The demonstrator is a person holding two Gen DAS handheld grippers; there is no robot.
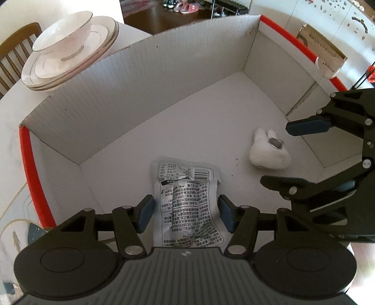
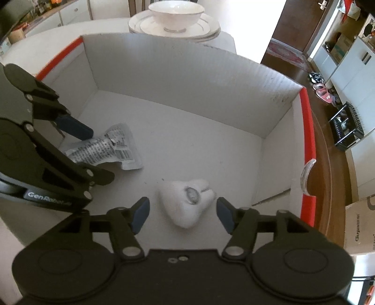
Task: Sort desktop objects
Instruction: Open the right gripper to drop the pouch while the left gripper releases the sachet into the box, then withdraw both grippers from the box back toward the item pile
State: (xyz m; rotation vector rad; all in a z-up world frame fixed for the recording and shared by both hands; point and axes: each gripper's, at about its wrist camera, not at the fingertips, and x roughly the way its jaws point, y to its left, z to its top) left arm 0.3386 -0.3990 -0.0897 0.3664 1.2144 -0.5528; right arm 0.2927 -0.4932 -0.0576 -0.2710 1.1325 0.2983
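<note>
A white cardboard box (image 1: 164, 77) with red edges holds two objects. A silver printed snack packet (image 1: 185, 199) lies on the box floor between the open fingers of my left gripper (image 1: 185, 213). A white crumpled wad (image 2: 187, 201) lies on the box floor between the open fingers of my right gripper (image 2: 182, 211). The wad also shows in the left wrist view (image 1: 268, 150), next to my right gripper (image 1: 288, 154). The packet also shows in the right wrist view (image 2: 110, 147), partly under my left gripper (image 2: 93, 154). Neither gripper touches its object.
A white bowl (image 1: 63, 37) sits on stacked plates (image 1: 70, 61) on the white table beyond the box; they also show in the right wrist view (image 2: 174, 21). A wooden chair (image 1: 16, 54) stands at the left. A brown carton (image 2: 358, 225) stands to the right.
</note>
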